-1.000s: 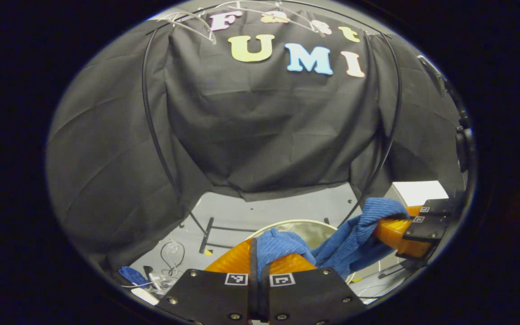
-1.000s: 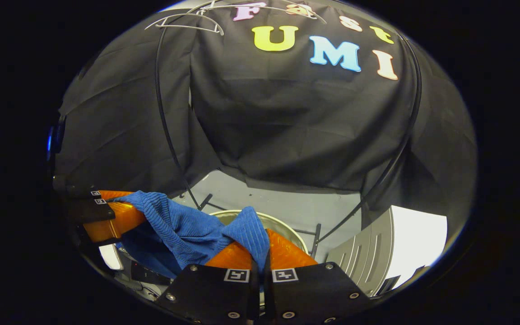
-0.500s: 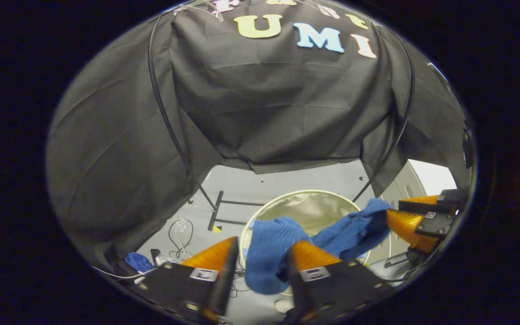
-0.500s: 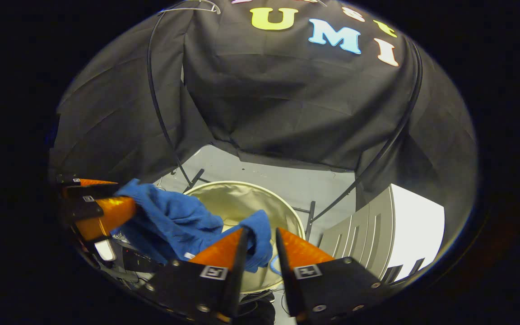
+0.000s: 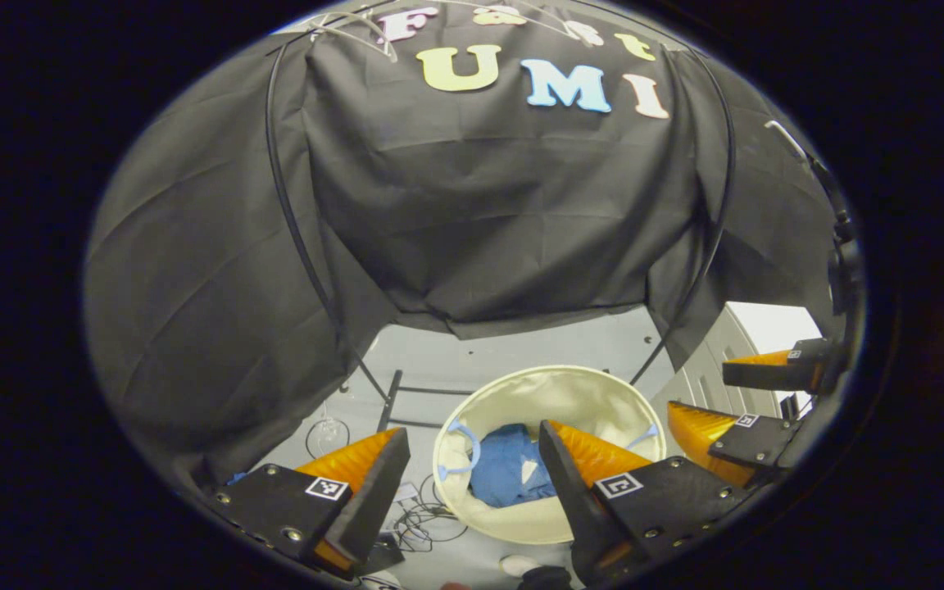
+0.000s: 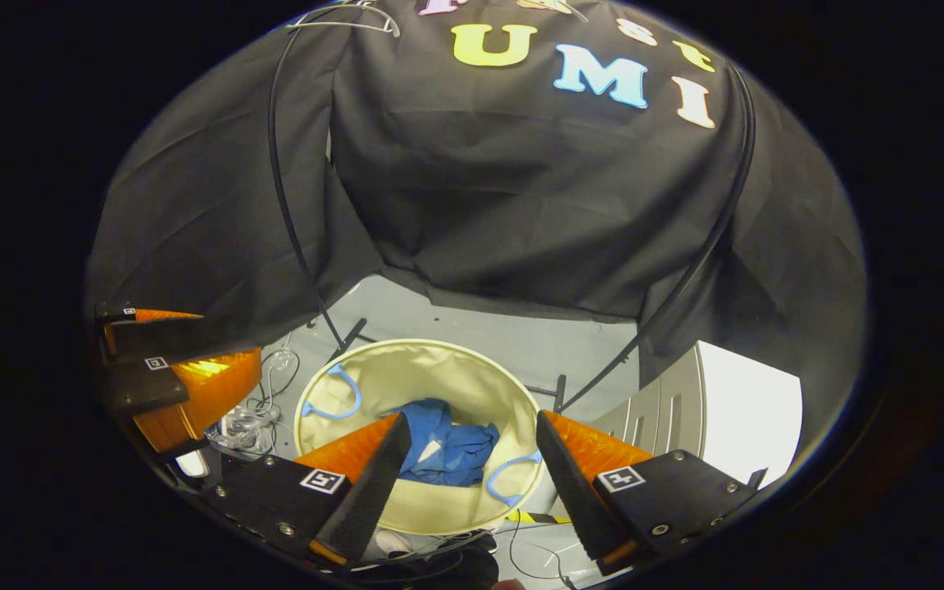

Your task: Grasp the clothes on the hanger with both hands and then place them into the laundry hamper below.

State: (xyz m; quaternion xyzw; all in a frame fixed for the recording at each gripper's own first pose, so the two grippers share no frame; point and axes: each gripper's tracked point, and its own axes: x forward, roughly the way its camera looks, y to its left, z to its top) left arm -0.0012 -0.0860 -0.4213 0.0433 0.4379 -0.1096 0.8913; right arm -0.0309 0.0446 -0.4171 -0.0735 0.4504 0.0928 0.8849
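Clothes: blue, crumpled, lying at the bottom of the hamper, nearer its front wall than its back, touching neither gripper. Hamper: round, cream, with blue handles, standing on the grey floor between the legs of a black rack. Hanger: bare wire, high at the top of the rack. Left gripper: fingers spread wide, empty, held above the hamper's near rim and pointing forward and down. Right gripper: likewise spread wide and empty, above the near rim, with the clothes showing in the gap between its fingers. The two are held side by side, near each other; each shows at the edge of the other's view. Risks, judged: slight, as the placing looks done. The hamper looks light and soft-walled, so a finger lowered onto the rim or hooked in a handle could tip or drag it. Loose cables lie on the floor just beside the hamper's left edge and could catch a low gripper.
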